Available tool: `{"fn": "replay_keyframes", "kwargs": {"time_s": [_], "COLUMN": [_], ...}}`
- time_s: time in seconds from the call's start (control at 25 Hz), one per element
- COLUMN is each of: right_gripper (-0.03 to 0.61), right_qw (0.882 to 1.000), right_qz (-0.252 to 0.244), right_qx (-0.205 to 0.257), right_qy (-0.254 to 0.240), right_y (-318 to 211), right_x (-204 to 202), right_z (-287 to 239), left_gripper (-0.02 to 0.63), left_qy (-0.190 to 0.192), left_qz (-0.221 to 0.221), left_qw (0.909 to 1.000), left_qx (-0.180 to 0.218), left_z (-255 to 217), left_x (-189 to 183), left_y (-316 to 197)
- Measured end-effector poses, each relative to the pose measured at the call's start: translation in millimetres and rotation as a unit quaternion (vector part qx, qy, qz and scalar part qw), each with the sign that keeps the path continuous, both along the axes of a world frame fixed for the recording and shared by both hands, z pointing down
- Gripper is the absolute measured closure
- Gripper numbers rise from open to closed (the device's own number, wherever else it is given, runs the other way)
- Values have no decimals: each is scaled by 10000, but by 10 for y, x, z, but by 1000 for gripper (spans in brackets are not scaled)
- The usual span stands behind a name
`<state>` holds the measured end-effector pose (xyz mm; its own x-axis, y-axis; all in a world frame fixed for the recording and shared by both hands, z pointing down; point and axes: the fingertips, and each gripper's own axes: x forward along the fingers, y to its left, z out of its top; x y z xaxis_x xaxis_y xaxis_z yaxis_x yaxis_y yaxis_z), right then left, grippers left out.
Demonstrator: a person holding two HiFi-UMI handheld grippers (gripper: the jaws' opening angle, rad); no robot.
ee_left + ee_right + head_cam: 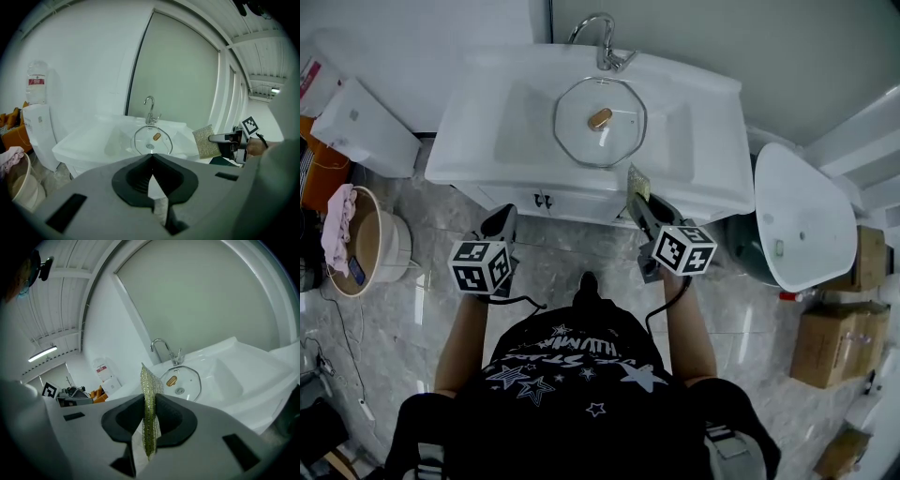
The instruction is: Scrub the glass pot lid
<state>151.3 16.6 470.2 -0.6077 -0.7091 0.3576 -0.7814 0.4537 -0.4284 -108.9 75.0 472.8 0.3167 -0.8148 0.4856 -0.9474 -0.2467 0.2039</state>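
The glass pot lid (600,122) with a tan knob lies in the white sink basin (525,131), below the faucet (602,42). It also shows as the lid (153,139) in the left gripper view and the lid (182,382) in the right gripper view. My right gripper (639,194) is shut on a yellow-green scrub pad (150,408), held upright in front of the sink's front edge; the pad (206,142) shows at the right of the left gripper view. My left gripper (501,223) is shut with nothing in it, short of the sink.
A white toilet tank (358,127) stands left of the sink, with a basket (367,246) holding a pink cloth below it. A white basin piece (806,220) lies at the right, with cardboard boxes (830,342) beyond. The floor is grey marble tile.
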Motion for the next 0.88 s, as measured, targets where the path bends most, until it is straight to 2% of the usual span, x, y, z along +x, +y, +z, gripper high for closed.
{"fn": "replay_keyframes", "kwargs": {"time_s": [0.32,0.56,0.88], "right_gripper": [509,509,509], "right_qw": [9998,9995,9997], "right_qz": [-164,-202,-126], "right_qx": [56,33,-75], "right_qy": [-100,-219,-219], "right_y": [-549,-833,-1033], "right_x": [221,268,160], "right_z": [-35,-44,3], "left_gripper": [606,606,606], "left_qy": [37,26,40], "left_qz": [-267,-350,-421], "left_qw": [9996,9993,9991], "left_qx": [84,131,82], "left_z": [-16,-67,-41], "left_x": [188,289,99], "left_y": [-491,-678,-854]}}
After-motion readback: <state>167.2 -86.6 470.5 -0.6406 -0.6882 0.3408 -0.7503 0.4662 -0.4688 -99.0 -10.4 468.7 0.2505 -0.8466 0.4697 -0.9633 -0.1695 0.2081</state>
